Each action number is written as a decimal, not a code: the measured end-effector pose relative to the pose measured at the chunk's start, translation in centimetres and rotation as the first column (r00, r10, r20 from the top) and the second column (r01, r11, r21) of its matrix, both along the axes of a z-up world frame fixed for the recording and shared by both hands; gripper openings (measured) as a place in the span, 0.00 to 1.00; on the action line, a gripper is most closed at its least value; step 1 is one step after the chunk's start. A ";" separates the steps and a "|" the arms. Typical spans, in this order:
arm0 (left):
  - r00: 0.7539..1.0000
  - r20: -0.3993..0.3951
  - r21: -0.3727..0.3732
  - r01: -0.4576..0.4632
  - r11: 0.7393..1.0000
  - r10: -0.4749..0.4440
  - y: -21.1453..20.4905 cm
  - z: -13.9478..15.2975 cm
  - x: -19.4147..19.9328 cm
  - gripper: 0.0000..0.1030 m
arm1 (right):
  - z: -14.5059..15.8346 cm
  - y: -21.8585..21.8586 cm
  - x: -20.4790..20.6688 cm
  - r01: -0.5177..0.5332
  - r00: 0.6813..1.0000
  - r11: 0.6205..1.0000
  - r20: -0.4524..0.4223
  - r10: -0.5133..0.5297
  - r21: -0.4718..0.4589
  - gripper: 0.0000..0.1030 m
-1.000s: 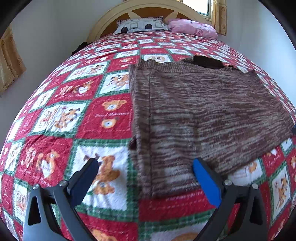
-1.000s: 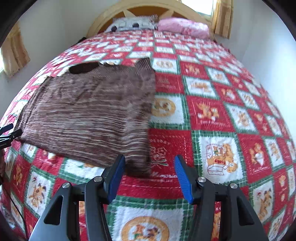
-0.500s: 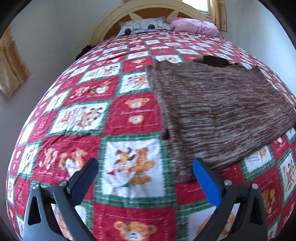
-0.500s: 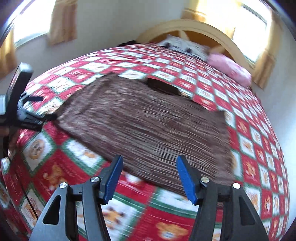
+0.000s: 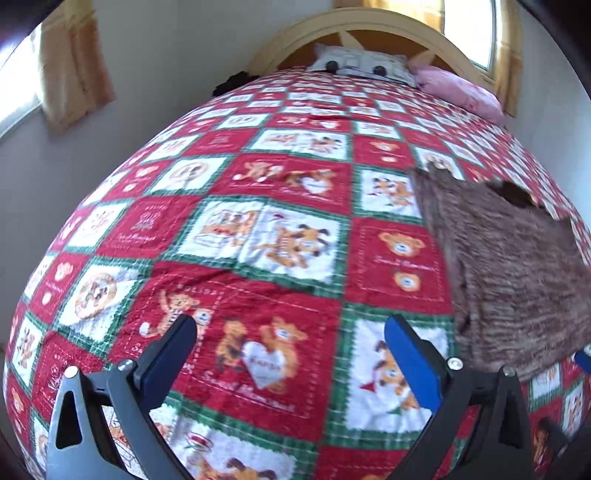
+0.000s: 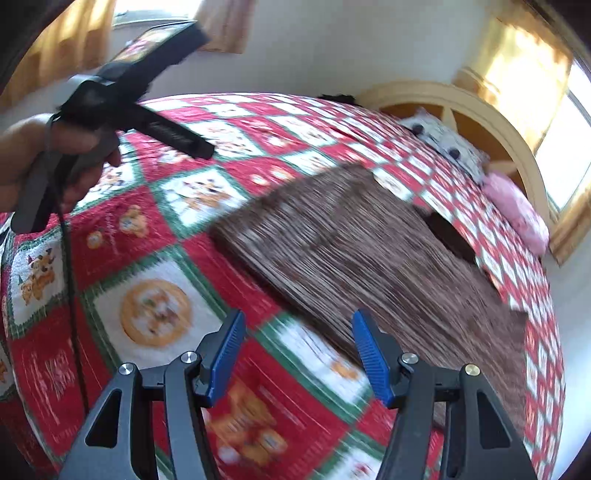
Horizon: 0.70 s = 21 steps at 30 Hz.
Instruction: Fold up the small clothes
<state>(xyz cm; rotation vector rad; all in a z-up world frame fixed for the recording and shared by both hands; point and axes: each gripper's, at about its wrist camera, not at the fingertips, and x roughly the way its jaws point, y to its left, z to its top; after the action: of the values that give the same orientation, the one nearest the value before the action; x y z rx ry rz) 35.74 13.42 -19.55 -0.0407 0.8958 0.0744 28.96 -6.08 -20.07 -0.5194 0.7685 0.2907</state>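
Note:
A brown striped knit garment (image 6: pixel 369 254) lies flat on a red, white and green teddy-bear quilt (image 6: pixel 147 317). In the left wrist view the garment (image 5: pixel 517 266) sits at the right edge. My left gripper (image 5: pixel 291 350) is open and empty over bare quilt (image 5: pixel 258 240), left of the garment. My right gripper (image 6: pixel 299 350) is open and empty just short of the garment's near edge. The left gripper body and the hand holding it (image 6: pixel 74 147) show at upper left in the right wrist view.
A wooden headboard (image 5: pixel 369 26) with a grey patterned pillow (image 5: pixel 362 66) and a pink pillow (image 5: pixel 461 92) stands at the far end. Walls and curtained windows (image 6: pixel 535 92) surround the bed. A cable (image 6: pixel 70 295) hangs from the left gripper.
Both grippers have swung left, away from the garment's corners. The garment has slid to the right in both views. Both stay open and empty.

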 end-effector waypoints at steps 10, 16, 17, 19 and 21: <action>1.000 -0.010 -0.103 0.014 0.995 -0.015 1.2 -0.7 1.3 1.00 | -2.3 5.9 3.4 -0.016 0.998 0.994 0.064 0.023 -0.108 0.59; 0.997 0.010 -0.204 0.079 0.976 -0.079 0.8 -0.3 4.0 1.00 | -2.8 5.6 4.1 0.019 0.998 0.998 0.060 -0.016 -0.056 0.33; 0.996 0.013 -0.214 0.092 0.973 -0.091 0.5 -0.3 4.5 1.00 | -2.9 5.6 4.1 0.018 0.998 0.998 0.060 -0.014 -0.059 0.25; 0.991 0.028 -0.238 0.137 0.961 -0.135 -0.6 0.0 5.6 1.00 | -3.1 5.6 4.1 0.018 0.998 0.998 0.059 -0.015 -0.057 0.24; 0.983 0.043 -0.264 0.185 0.947 -0.180 -2.0 0.2 6.8 1.00 | -3.1 5.4 4.2 0.023 0.998 0.999 0.058 -0.021 -0.045 0.24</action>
<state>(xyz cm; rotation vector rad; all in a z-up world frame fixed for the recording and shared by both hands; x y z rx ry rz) 42.52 11.45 -19.38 -0.2096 0.8824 -0.2206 33.17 -0.64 -23.22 -0.5598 0.7262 0.2372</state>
